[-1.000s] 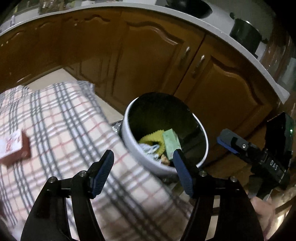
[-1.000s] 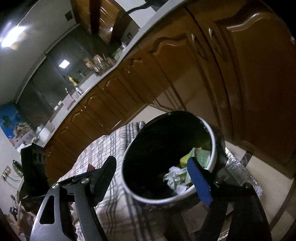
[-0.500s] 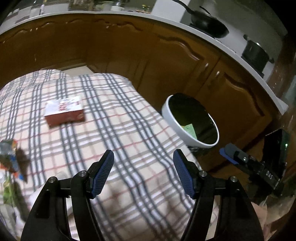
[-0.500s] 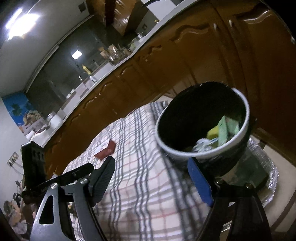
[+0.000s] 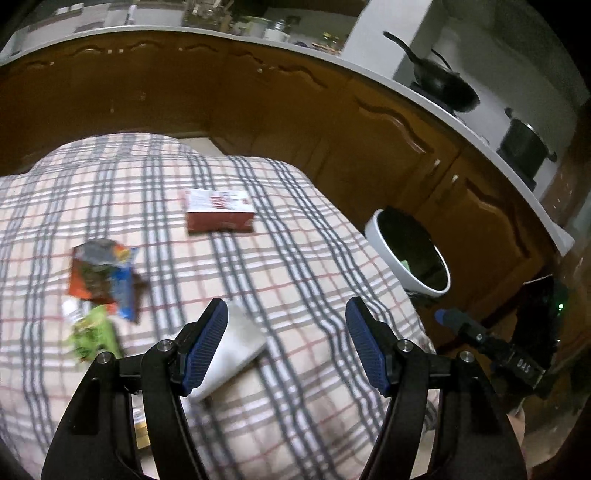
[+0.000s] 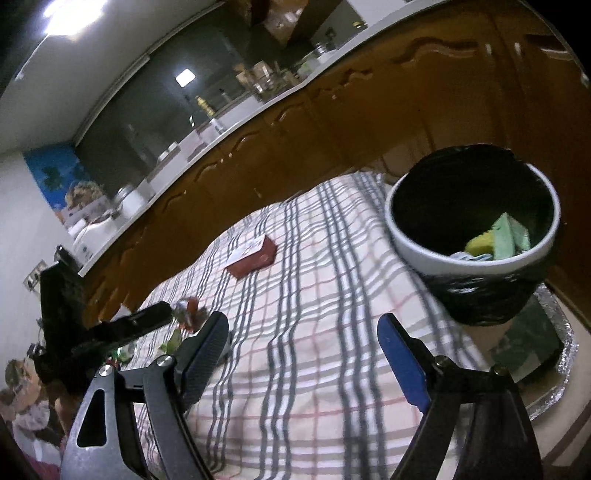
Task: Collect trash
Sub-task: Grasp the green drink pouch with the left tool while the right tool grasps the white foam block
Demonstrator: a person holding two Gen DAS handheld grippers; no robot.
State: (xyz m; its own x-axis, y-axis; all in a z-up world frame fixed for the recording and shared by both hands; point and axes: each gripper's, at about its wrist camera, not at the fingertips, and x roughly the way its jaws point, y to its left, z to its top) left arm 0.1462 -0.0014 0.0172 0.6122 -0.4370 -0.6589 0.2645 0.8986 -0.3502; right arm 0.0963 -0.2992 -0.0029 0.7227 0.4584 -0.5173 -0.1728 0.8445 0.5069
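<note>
Trash wrappers (image 5: 101, 280) blur; left gripper (image 5: 286, 349) hides white packet (image 5: 236, 350)

Dim, motion-blurred fisheye views; ceiling light (image 6: 62, 16) glares upper left.

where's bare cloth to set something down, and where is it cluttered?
Free: the plaid tablecloth between the red-and-white carton and the white bin with black liner, and ahead of the open left claw. Crowded: the left side, around the crumpled colourful wrappers, green packet and white packet.
</note>
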